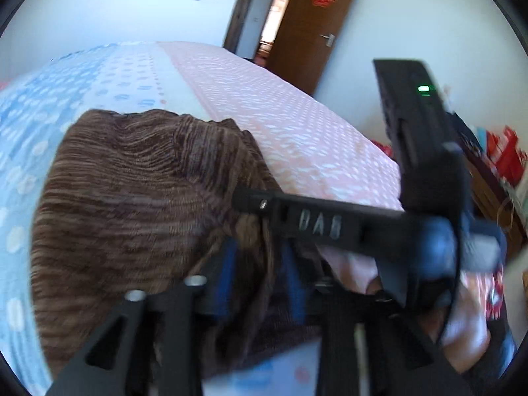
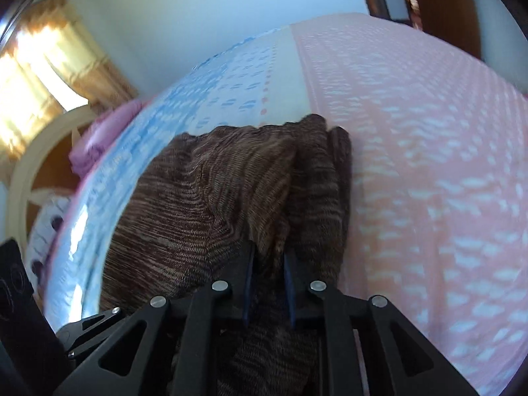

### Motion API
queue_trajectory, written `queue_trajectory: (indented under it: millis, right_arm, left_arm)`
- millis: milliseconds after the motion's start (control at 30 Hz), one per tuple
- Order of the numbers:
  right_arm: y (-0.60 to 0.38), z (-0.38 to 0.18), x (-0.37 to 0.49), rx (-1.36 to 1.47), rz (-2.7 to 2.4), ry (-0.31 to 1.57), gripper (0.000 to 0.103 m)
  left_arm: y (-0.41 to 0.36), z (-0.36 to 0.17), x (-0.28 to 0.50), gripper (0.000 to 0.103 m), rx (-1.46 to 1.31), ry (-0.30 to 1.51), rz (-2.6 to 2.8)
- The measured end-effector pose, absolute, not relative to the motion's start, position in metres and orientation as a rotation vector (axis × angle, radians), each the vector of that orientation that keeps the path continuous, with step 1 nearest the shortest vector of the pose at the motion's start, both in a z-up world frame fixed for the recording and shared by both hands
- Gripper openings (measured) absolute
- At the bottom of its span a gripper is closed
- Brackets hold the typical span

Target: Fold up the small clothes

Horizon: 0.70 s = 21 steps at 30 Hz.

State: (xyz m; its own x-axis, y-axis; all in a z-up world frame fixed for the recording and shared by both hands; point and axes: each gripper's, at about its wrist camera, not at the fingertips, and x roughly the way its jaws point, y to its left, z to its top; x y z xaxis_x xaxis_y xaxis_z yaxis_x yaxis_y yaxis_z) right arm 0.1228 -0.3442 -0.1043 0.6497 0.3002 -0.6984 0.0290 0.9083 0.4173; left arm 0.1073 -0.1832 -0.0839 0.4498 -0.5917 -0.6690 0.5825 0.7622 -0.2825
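With brown knit garment [image 2: 211, 204] between the parted left gripper [image 1: 260, 283] and barely parted right gripper [image 2: 269, 283], the loosened fold risks slumping on the bedspread [image 2: 429, 151].

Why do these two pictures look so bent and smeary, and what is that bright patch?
Left wrist view: the fisheye lens bows the bed, and motion smears the right gripper crossing the frame. Right wrist view: sunlit curtains are blown out and the brown garment is slightly blurred.
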Motion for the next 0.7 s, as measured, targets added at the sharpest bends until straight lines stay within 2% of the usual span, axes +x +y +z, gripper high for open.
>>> queue_trajectory:
  millis: [67, 133, 167, 200, 233, 433, 467, 500, 600, 700]
  right_arm:
    - [-0.348, -0.100, 0.117, 0.452, 0.162, 0.846, 0.017]
    - [-0.355, -0.092, 0.116, 0.503, 0.177, 0.811, 0.024]
    - [-0.356, -0.088, 0.117, 0.525, 0.178, 0.793, 0.040]
    - [-0.360, -0.085, 0.119, 0.552, 0.173, 0.765, 0.058]
    - [-0.360, -0.082, 0.123, 0.569, 0.174, 0.740, 0.063]
    - [-0.349, -0.097, 0.172, 0.543, 0.175, 0.818, 0.065]
    - [-0.344, -0.101, 0.178, 0.536, 0.191, 0.832, 0.060]
    - [-0.337, -0.104, 0.184, 0.511, 0.195, 0.848, 0.043]
    - [-0.320, -0.096, 0.185, 0.380, 0.170, 0.842, 0.017]
    - [-0.310, -0.072, 0.173, 0.234, 0.149, 0.771, 0.014]
  left_arm:
    - [-0.168, -0.075, 0.095, 0.046, 0.001, 0.802, -0.737]
    - [-0.148, -0.067, 0.087, 0.050, -0.005, 0.773, -0.732]
    - [-0.134, -0.063, 0.085, 0.058, -0.027, 0.765, -0.715]
    - [-0.123, -0.061, 0.085, 0.061, -0.053, 0.759, -0.698]
    - [-0.112, -0.058, 0.083, 0.063, -0.086, 0.751, -0.680]
    - [-0.059, -0.050, 0.097, 0.063, -0.207, 0.714, -0.538]
    - [-0.052, -0.052, 0.101, 0.063, -0.213, 0.722, -0.517]
    - [-0.047, -0.055, 0.105, 0.063, -0.217, 0.729, -0.497]
    - [-0.041, -0.061, 0.117, 0.063, -0.223, 0.749, -0.450]
    - [-0.041, -0.073, 0.127, 0.063, -0.242, 0.775, -0.432]
